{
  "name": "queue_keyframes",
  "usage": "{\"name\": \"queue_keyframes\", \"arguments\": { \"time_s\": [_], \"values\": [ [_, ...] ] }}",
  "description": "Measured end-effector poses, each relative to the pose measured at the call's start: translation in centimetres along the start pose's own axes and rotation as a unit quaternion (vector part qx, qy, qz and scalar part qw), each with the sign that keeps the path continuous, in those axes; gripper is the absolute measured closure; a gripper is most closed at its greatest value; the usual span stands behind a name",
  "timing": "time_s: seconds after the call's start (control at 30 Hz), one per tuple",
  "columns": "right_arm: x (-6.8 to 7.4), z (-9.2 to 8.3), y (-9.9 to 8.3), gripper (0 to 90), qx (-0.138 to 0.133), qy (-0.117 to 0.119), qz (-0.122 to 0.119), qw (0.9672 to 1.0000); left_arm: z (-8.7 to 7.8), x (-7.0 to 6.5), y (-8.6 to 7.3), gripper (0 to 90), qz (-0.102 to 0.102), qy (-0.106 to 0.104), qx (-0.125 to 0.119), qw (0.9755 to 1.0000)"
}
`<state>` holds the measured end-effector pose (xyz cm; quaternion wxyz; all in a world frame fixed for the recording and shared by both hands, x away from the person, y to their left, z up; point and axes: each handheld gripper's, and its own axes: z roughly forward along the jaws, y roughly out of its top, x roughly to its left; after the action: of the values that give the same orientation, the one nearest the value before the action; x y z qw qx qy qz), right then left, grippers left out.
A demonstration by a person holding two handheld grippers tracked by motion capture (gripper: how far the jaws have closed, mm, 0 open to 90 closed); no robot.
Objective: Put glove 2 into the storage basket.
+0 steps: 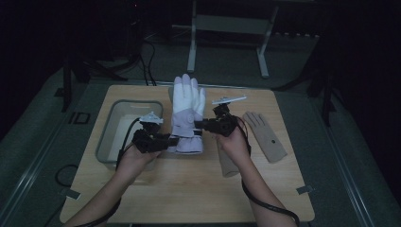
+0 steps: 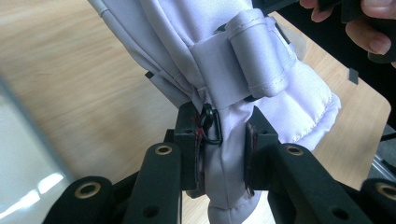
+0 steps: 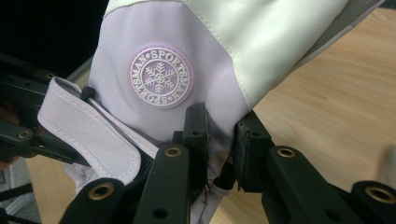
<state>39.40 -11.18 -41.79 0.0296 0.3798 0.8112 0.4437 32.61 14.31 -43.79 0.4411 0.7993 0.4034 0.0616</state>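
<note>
A white and lilac ski glove [image 1: 187,113] is held up over the wooden table [image 1: 189,189], fingers pointing away from me. My left gripper [image 1: 171,141] is shut on the cuff's left edge; in the left gripper view the cuff fabric [image 2: 224,163] is pinched between its pads beside a small black hook [image 2: 211,126]. On the glove's right side my right gripper [image 1: 198,124] is shut; the lilac cloth [image 3: 219,135] under the round snowflake badge [image 3: 161,77] is squeezed between its jaws.
A grey plastic bin [image 1: 109,142] stands at the table's left. One tan knitted glove [image 1: 265,137] lies flat at the right, and another tan piece [image 1: 228,163] lies partly under my right hand. A metal stand [image 1: 227,28] rises behind the table.
</note>
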Motion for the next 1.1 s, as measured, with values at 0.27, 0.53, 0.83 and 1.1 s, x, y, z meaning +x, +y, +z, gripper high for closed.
{"name": "queue_keyframes", "arguments": {
  "time_s": [0.27,0.53,0.83,1.1],
  "values": [
    [2.4,2.5,1.9,76.9,-0.003,0.015,-0.010,0.9998,-3.2,2.3,-0.7,72.3,-0.007,0.011,-0.002,0.9999],
    [4.8,5.4,3.9,76.9,0.002,0.038,-0.022,0.9990,-6.5,4.8,-1.7,72.3,-0.025,0.024,-0.003,0.9994],
    [7.1,10.1,5.5,76.9,0.019,0.062,-0.023,0.9977,-9.2,8.4,-3.5,72.1,-0.053,0.039,0.009,0.9978],
    [8.5,14.3,4.9,77.1,0.044,0.058,-0.026,0.9970,-9.5,10.9,-5.9,72.1,-0.084,0.041,0.028,0.9952]
  ]
}}
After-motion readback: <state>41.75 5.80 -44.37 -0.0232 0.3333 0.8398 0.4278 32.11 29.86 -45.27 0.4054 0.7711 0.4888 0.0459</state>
